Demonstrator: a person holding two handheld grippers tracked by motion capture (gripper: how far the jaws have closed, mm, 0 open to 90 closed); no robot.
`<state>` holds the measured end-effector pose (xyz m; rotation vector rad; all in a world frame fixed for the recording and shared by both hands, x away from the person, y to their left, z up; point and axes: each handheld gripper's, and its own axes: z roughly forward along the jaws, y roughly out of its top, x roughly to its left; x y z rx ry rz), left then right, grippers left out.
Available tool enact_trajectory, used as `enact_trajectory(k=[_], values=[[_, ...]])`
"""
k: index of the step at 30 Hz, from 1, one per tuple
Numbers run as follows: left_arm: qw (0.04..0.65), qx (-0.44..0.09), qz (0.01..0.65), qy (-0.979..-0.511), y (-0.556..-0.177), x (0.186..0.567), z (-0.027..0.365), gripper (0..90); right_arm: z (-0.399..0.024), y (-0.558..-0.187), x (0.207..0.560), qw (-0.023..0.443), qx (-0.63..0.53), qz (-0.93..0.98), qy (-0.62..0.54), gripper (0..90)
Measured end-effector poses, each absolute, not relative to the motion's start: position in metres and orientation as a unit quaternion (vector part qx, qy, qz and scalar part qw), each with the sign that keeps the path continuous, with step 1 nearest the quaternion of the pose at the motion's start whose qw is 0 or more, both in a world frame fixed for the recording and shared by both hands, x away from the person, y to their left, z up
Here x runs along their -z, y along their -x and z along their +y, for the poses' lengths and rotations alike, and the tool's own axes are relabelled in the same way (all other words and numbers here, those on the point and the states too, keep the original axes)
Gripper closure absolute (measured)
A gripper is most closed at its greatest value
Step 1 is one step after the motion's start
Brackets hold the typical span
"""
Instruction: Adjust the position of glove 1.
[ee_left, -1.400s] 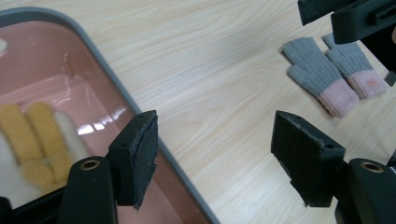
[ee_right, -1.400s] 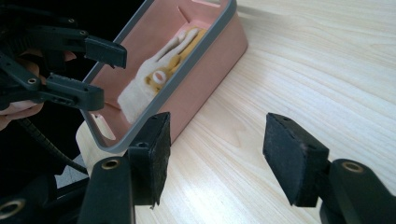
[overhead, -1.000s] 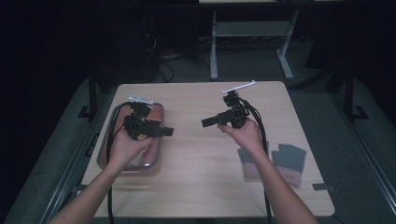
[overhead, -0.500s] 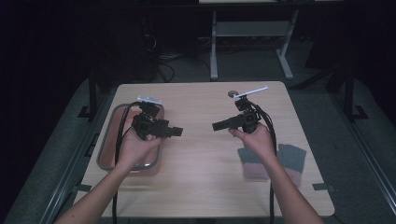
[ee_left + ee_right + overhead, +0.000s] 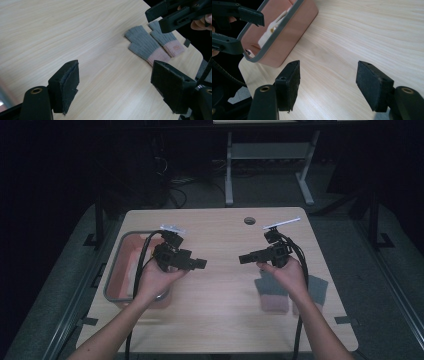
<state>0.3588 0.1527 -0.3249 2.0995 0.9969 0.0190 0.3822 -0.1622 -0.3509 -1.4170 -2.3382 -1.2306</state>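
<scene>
Over the middle of the wooden table [image 5: 220,320], my left gripper [image 5: 199,264] and right gripper [image 5: 243,258] are held level and point at each other with a gap between them. Both are open and empty. The left gripper [image 5: 117,72] has just been opening its jaws, and bare wood shows between them. The right gripper [image 5: 328,75] also has only table between its pads. Two grey gloves with pink cuffs [image 5: 274,295] lie flat at the right, partly under my right hand. They appear as gloves [image 5: 147,47] side by side past the left jaws.
A pink bin with a grey rim [image 5: 116,270] stands at the table's left edge, behind my left hand. The bin [image 5: 292,27] holds something white [image 5: 272,30]. A round cable hole [image 5: 249,220] sits near the far edge. A metal desk frame [image 5: 270,155] stands beyond.
Both hands have drifted to the right and slightly nearer the person. The right hand now overlaps the gloves. The left jaws stand a little wider.
</scene>
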Motion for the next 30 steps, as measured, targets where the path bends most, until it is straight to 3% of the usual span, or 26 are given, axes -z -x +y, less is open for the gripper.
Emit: enact_trajectory(k=[30], values=[[0.410,0.005,0.352,-0.842,-0.345,0.335,0.097,22.2,-0.231,-0.351,0.377,0.035,0.394,-0.764,0.510,35.1]])
